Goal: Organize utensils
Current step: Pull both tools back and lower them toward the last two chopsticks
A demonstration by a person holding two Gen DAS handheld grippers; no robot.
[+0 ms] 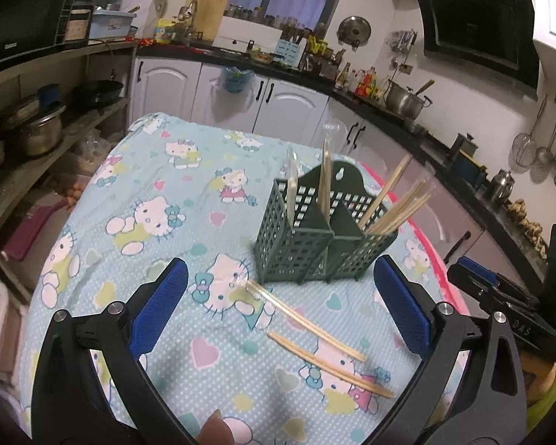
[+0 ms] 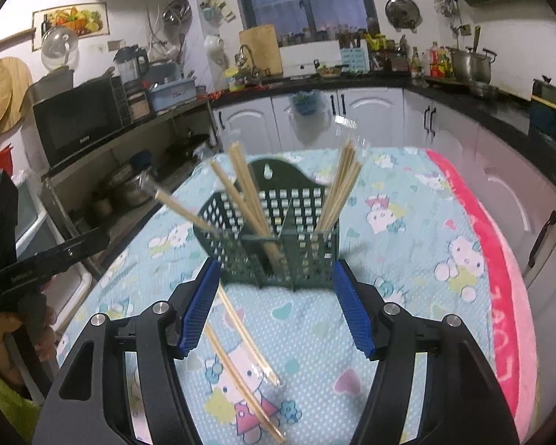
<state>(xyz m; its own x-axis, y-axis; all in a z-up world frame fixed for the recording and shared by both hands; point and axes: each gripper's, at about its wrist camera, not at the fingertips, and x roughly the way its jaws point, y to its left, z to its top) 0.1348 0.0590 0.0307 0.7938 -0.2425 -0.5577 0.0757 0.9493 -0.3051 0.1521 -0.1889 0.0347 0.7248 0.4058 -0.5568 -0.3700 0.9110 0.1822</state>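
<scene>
A green caddy [image 1: 324, 230] stands upright on the Hello Kitty cloth [image 1: 148, 193], with chopsticks [image 1: 396, 204] leaning out of its compartments. Two more wrapped pairs [image 1: 315, 337] lie flat on the cloth just in front of it. The left wrist view shows the caddy from an angle, well ahead of the left gripper [image 1: 281, 307], whose jaws gape wide over the loose pairs, holding nothing; the right gripper's black body juts in at the right edge. The right wrist view alone shows the right gripper [image 2: 276, 304] close behind the caddy, jaws wide and empty, their blue pads [image 2: 200, 307] flanking the caddy's base, the loose pairs below its left finger.
</scene>
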